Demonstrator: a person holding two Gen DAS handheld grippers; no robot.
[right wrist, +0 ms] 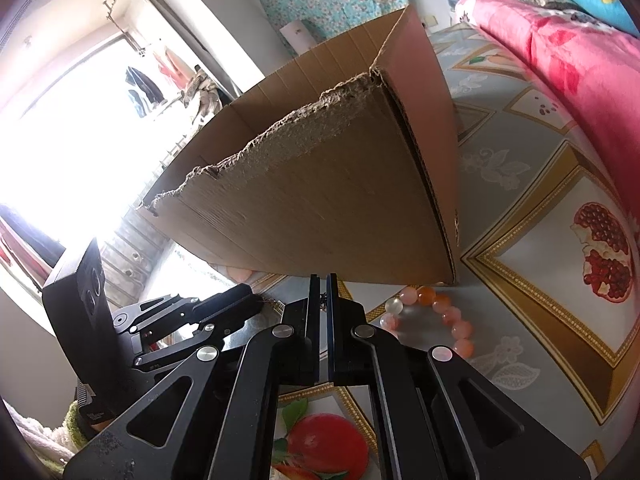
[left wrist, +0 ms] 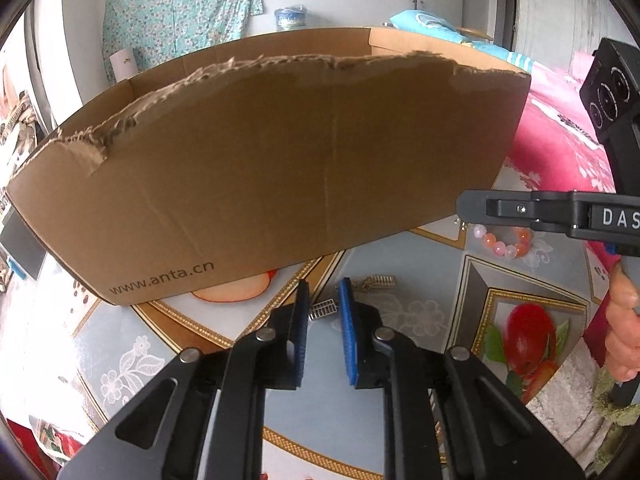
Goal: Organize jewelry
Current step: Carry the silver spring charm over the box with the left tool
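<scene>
Desk: Jaws on the left gripper (left wrist: 324,286)?

Photo: Slightly apart, with a narrow slot between the blue pads (left wrist: 347,320). Clamping nothing. Angled down at the printed tablecloth (left wrist: 400,420).

Desk: And on the right gripper (right wrist: 323,278)?

Photo: Clenched, pads flush together. A tiny metal bit at the very tip; whether pinched or merely behind it, cannot tell. Gripped at its handle by a hand (left wrist: 622,336) at the right edge of the left wrist view.

Desk: Jewelry relative to the left one?

Photo: Ridged silver piece (left wrist: 322,309) flat on the cloth, seen through the slot between the two pads and untouched. Chain piece (left wrist: 378,282) just beyond the right-hand pad, near the foot of the cardboard box (left wrist: 260,160).

Desk: Relative to the right one?

Photo: Bead bracelet (right wrist: 440,312) on the cloth just to the right of the closed tips, close to the box corner, apparently apart from the pads.

Desk: Look of the bracelet?

Photo: Round glossy beads in orange, pink and milky white, strung in a loop.

Desk: Surroundings?

Photo: Box open-topped, near wall torn ragged along its upper edge, web address printed low on the side. Pink blanket (right wrist: 560,40) beyond.
</scene>
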